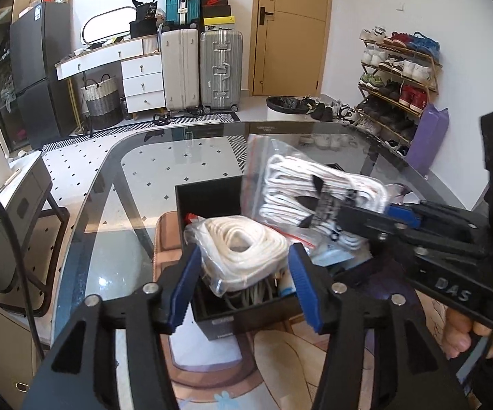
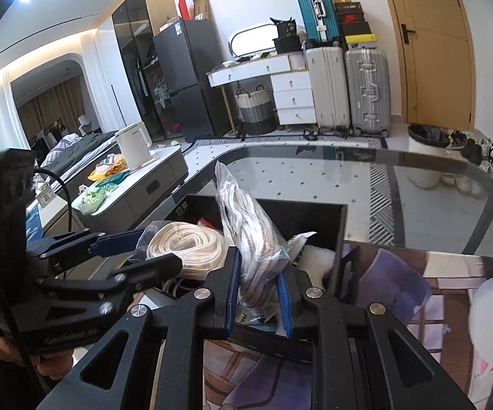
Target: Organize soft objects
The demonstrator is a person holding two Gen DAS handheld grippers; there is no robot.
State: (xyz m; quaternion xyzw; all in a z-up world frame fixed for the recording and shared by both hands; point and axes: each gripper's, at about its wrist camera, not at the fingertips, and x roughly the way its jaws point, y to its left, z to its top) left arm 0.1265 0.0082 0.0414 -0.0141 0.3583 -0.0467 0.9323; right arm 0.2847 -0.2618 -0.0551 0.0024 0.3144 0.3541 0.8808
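Left wrist view, biggest thing first: glass table [image 1: 86, 225] spreads out under both grippers, w/ a printed mat [image 1: 280, 358] lying on it right below the fingers. Black box [image 1: 209, 194] sits on the mat just ahead of the left gripper [image 1: 243, 283], open top, stuffed w/ bagged stuff.

Cream rope coil bag [image 1: 243, 246] lies on top of the box contents, right between the left fingertips, but the blue pads aren't pressing on it. Jaws stand about halfway apart w/ a gap each side, so it's let go.

Right gripper [image 2: 258, 294] is clamped tight on the white lace bag [image 2: 253, 235], a clear zip bag w/ a red seal strip. Bag stands upright out of its fingers, over the box, just right of the rope coil. In the left view it shows up beyond and right of the left fingertips, a bit blurred.

Person's hand [image 1: 468, 335] grips the right tool's handle, lower right.
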